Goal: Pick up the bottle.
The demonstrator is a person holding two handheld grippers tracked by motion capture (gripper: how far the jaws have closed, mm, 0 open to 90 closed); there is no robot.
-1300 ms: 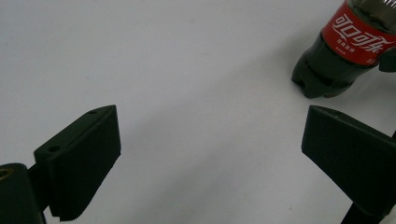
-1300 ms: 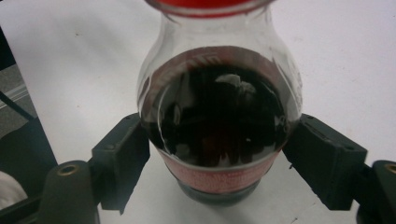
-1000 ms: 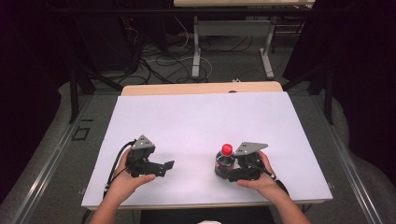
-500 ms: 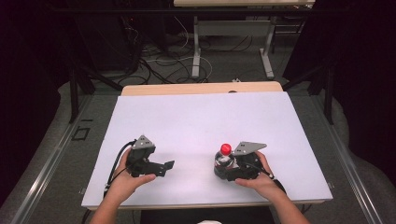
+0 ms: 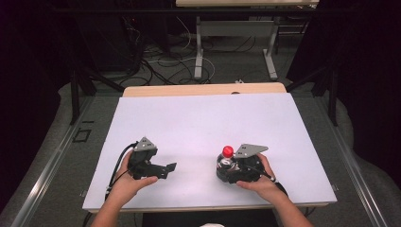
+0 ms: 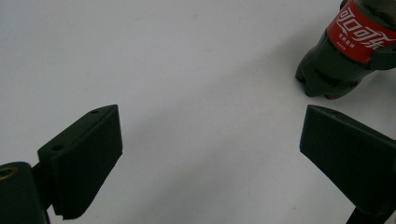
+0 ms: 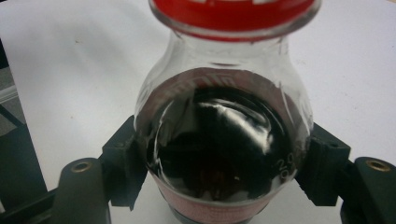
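Your right gripper fingers clasp the upright cola bottle at five o'clock on the tabletop. Left gripper fingers released, empty. Likely next: uncapping; bring left across.

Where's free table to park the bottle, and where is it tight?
Free: the whole far half of the white table, and the strip between left gripper and bottle. Tight: the near right, where the right gripper clamps the bottle.
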